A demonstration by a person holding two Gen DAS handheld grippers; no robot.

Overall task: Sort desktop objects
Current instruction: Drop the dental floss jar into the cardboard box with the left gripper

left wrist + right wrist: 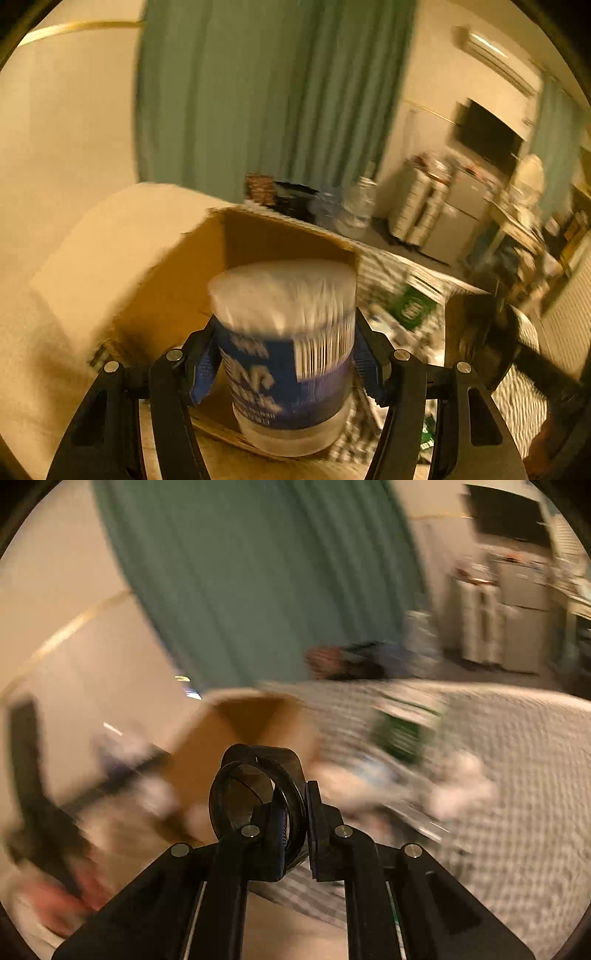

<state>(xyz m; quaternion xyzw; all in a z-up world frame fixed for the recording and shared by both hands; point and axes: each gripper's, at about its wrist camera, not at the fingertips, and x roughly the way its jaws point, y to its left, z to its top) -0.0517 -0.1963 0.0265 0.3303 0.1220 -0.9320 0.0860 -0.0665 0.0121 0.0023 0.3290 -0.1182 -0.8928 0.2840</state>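
My left gripper is shut on a round clear tub of cotton swabs with a blue label, held upright in front of an open cardboard box. My right gripper is shut on the rim of a dark, see-through round ring-shaped object, like a lens or tape dispenser, held up in the air. The cardboard box lies beyond it. The right gripper's dark object also shows at the right of the left wrist view. Both views are blurred by motion.
A checked cloth covers the table, with a green packet and blurred white items on it. A green curtain hangs behind. White cabinets and a dark screen stand at the far right. A black shape is at the left.
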